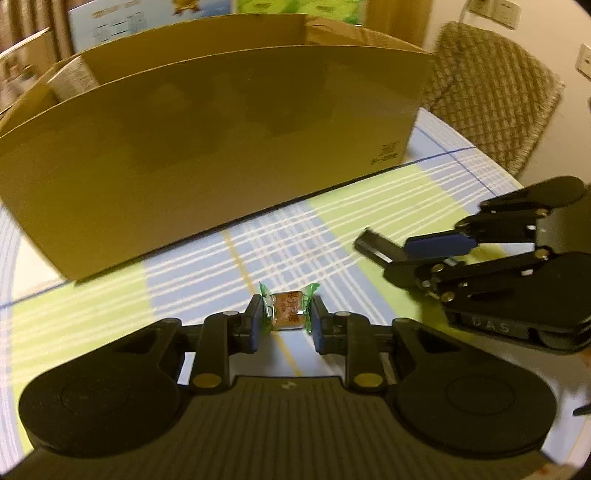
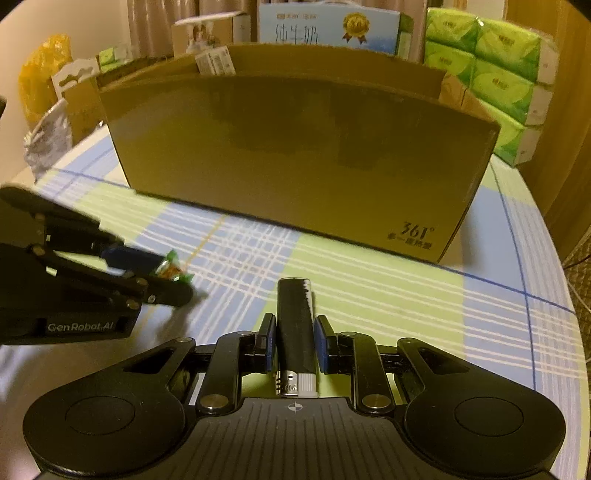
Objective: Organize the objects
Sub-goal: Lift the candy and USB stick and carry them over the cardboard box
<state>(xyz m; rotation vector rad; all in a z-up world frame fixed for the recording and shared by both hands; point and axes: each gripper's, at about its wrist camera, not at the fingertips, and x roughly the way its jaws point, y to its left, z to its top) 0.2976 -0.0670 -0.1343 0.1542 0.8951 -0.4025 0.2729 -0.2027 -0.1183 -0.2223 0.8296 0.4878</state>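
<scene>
My left gripper (image 1: 284,319) is shut on a small candy (image 1: 286,309) in a green and orange wrapper, held above the checked tablecloth (image 1: 295,243). My right gripper (image 2: 294,343) is shut on a black lighter (image 2: 296,328), its metal head toward the camera. In the left wrist view the right gripper (image 1: 388,251) is at the right with the lighter (image 1: 375,247) sticking out. In the right wrist view the left gripper (image 2: 162,275) is at the left with the candy (image 2: 171,267). A large open cardboard box (image 1: 221,147) stands just ahead of both; it also shows in the right wrist view (image 2: 295,155).
A woven chair back (image 1: 491,96) stands to the right of the table. Behind the box are a milk carton (image 2: 328,31), stacked green tissue packs (image 2: 495,74), a yellow bag (image 2: 42,74) and small boxes (image 2: 81,92). The round table's edge curves on the right.
</scene>
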